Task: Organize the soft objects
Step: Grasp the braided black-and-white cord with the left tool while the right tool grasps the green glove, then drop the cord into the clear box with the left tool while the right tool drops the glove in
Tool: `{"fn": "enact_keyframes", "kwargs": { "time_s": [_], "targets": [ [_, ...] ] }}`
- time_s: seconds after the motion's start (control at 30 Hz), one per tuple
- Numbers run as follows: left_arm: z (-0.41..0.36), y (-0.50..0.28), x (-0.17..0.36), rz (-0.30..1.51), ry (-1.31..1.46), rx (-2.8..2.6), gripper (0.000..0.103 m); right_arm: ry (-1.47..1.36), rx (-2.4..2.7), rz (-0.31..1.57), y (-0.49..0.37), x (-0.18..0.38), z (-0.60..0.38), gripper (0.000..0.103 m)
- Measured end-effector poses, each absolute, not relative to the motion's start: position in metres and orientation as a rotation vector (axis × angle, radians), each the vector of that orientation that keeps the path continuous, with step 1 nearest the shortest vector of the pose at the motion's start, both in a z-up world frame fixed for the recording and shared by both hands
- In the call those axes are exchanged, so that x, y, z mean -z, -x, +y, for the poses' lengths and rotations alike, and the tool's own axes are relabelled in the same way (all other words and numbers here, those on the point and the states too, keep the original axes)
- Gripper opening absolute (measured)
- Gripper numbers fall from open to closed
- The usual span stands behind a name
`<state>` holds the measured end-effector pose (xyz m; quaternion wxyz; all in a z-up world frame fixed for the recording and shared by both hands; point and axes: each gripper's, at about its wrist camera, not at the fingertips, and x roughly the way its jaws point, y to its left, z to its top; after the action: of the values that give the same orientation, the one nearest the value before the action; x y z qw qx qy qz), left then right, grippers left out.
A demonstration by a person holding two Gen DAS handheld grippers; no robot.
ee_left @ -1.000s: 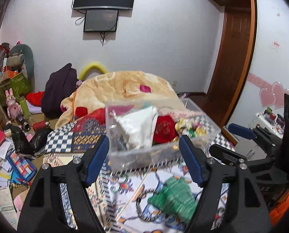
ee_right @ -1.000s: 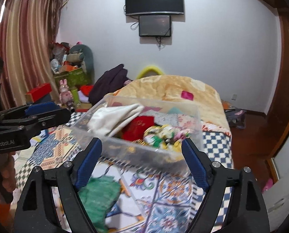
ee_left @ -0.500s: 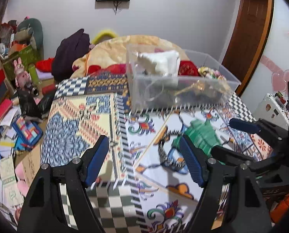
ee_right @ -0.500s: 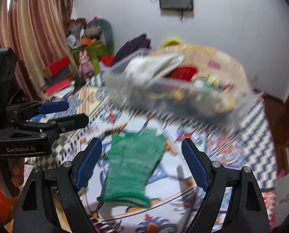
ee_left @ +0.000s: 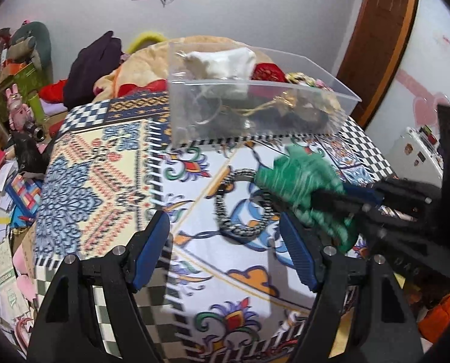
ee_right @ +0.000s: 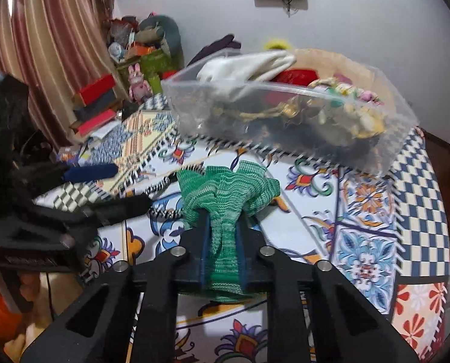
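Observation:
A green knitted cloth (ee_right: 228, 187) is bunched up between the fingers of my right gripper (ee_right: 221, 220), which is shut on it just above the patterned tablecloth (ee_right: 360, 242). In the left wrist view the same green cloth (ee_left: 300, 178) shows at the right, pinched by the right gripper (ee_left: 321, 201). My left gripper (ee_left: 225, 227) hangs open over the cloth-covered table with nothing between its pads. A black-and-white braided cord (ee_left: 225, 214) lies in a loop just ahead of it. Behind stands a clear plastic box (ee_left: 345, 103) holding white, red and mixed soft items.
The table's left edge drops to floor clutter: books, boxes and a pink rabbit toy (ee_left: 16, 106). A beige blanket (ee_left: 140, 66) and dark clothing (ee_left: 95, 63) lie behind the box. A wooden door frame (ee_left: 376, 45) and a white appliance (ee_left: 415, 154) stand at the right.
Both grippers have sunk and tilted down toward the table. The right gripper, open before around the flat green cloth, has closed and bunched it up. The left gripper stays open.

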<state>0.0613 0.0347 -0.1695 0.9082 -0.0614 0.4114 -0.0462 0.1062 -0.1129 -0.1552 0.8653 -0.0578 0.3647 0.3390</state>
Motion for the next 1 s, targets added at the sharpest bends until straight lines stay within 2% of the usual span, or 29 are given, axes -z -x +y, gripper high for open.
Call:
{"fn": "enact_keyframes", "kwargs": {
  "time_s": [0.3, 0.33, 0.37, 0.5, 0.63, 0.7, 1.0],
  "targets": [
    [0.013, -0.085, 0.183, 0.866, 0.094, 0.092, 0.074, 0.065, -0.624, 0.683, -0.109, 0.132, -0.143, 0.013],
    [0.012, -0.087, 0.185, 0.866, 0.089, 0.091, 0.066, 0.06, -0.618, 0.681, -0.111, 0.131, -0.144, 0.013],
    [0.011, -0.089, 0.186, 0.867, 0.083, 0.088, 0.063, 0.054, -0.613, 0.681, -0.112, 0.132, -0.147, 0.013],
    [0.01, -0.089, 0.185, 0.849, 0.056, 0.085, 0.039, 0.041, -0.594, 0.679, -0.117, 0.13, -0.153, 0.013],
    [0.016, -0.088, 0.181, 0.843, 0.098, 0.11, 0.026, 0.042, -0.585, 0.659, -0.118, 0.123, -0.159, 0.013],
    [0.019, -0.085, 0.175, 0.822, 0.106, 0.119, 0.023, 0.043, -0.581, 0.645, -0.118, 0.119, -0.161, 0.013],
    [0.023, -0.082, 0.132, 0.701, 0.103, 0.122, 0.023, 0.051, -0.551, 0.569, -0.124, 0.094, -0.17, 0.013]
  ]
}}
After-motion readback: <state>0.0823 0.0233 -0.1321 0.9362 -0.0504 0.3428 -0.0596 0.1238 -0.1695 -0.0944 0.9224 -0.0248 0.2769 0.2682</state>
